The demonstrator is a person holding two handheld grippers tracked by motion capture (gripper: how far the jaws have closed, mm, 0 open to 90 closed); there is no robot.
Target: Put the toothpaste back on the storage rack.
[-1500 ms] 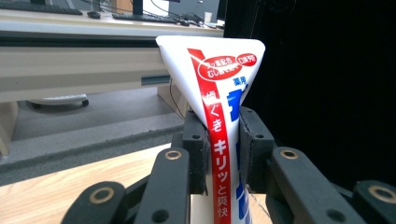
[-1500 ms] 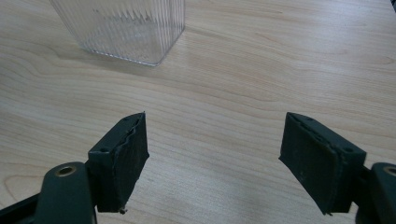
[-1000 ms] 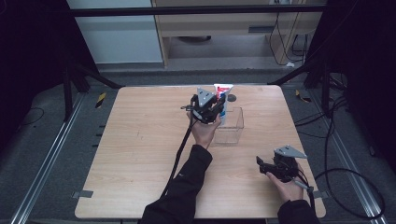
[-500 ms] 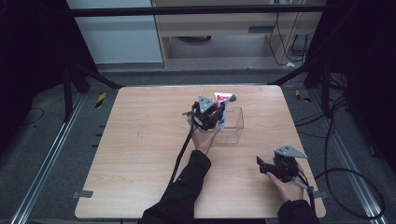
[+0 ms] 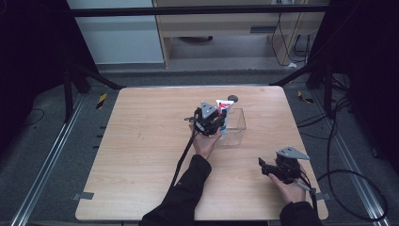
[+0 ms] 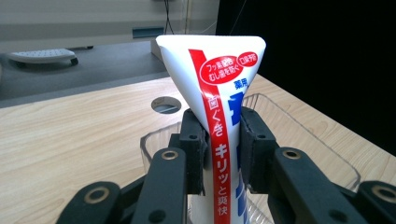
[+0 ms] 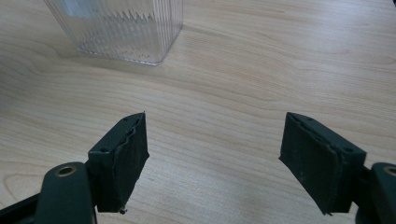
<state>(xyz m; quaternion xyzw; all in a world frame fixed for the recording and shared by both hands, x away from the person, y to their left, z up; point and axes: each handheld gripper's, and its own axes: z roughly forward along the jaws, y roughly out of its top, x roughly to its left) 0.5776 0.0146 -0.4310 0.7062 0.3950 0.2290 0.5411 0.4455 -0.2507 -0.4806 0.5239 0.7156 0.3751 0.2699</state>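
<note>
While a glossy white, red-striped toothpaste tube is clamped by the left gripper above a clear ribbed plastic bin — centre frame — the right gripper is held spread, empty.

The surface is pale matt wood grain. The bin is clear ribbed plastic. The tube is glossy white plastic, gripped by matt black jaws.

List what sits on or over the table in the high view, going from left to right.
Left gripper shut on the white toothpaste tube with red and blue print → clear plastic rectangular container → right gripper, open, over the light wooden table near its right front corner.
</note>
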